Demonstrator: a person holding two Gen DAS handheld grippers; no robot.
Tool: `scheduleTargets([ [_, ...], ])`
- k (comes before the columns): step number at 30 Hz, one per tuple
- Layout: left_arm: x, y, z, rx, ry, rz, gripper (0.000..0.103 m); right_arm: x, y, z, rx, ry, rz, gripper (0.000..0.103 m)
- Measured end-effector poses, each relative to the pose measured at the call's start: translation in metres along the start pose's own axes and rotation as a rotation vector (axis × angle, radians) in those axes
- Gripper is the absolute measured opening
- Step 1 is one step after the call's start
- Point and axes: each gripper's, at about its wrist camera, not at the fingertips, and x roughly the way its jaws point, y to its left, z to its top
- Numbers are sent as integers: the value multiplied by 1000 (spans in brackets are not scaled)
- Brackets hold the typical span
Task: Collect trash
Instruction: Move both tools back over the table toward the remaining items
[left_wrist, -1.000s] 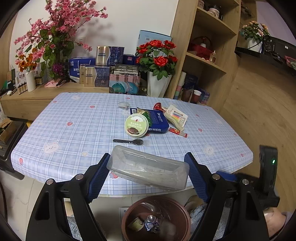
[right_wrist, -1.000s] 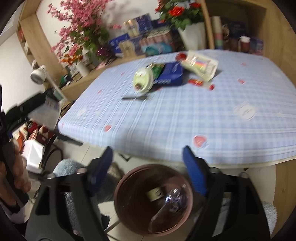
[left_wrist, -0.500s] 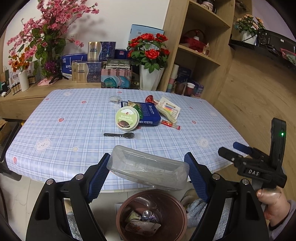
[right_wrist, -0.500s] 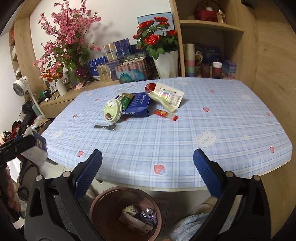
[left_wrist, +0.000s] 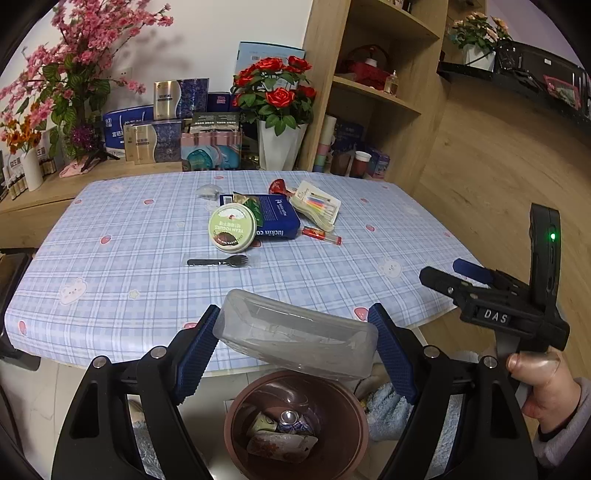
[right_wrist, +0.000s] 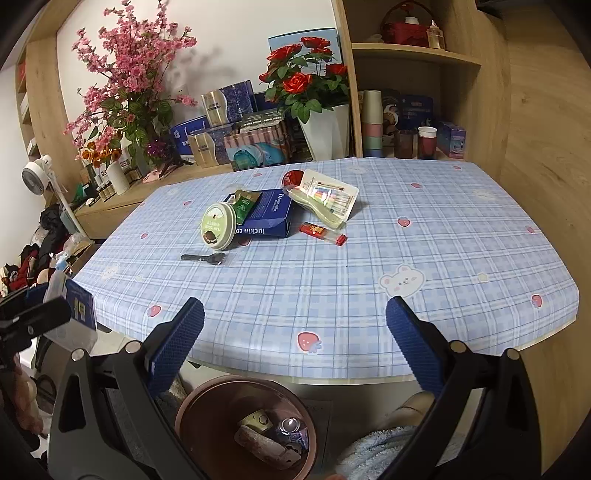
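Observation:
My left gripper (left_wrist: 297, 345) is shut on a clear plastic container (left_wrist: 291, 325), held tilted above a brown trash bin (left_wrist: 236, 417) on the floor at the table's front edge. The bin (right_wrist: 184, 413) holds a can and wrappers. My right gripper (right_wrist: 294, 314) stands wide open with nothing between its pads, over the table edge and the bin. On the checked tablecloth lie a green yogurt lid (left_wrist: 232, 228), a blue box (left_wrist: 275, 216), a black spoon (left_wrist: 218, 261), a red wrapper (left_wrist: 320, 235) and a clear candle pack (left_wrist: 317, 206).
Behind the table stand a white vase of red roses (left_wrist: 277, 147), gift boxes and a wooden shelf unit (left_wrist: 369, 92). A wooden wall runs along the right. Clutter and a small fan (right_wrist: 35, 173) sit at the left. A blue fluffy thing (right_wrist: 376, 454) lies beside the bin.
The right gripper's jaws widened and its view swung up from the bin to the table. In the left wrist view the right gripper and hand came in at the right; the container stays gripped.

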Motion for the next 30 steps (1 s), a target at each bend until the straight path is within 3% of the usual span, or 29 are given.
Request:
scheduleTargets([
  [4, 1, -6, -2, 18, 14, -31, 79, -1, -1, 0, 1, 0, -2, 97],
  [7, -1, -7, -2, 12, 3, -51, 89, -1, -1, 0, 0, -1, -3, 97],
  [10, -3, -3, -1, -13, -7, -64, 91, -2, -1, 0, 0, -2, -5, 97],
  [22, -8, 28, 8, -57, -76, 59, 91, -1, -3, 1, -14, 3, -26, 97],
  [30, 0, 42, 16, -60, -87, 92, 91, 6, -5, 1, -30, 14, -48, 97],
])
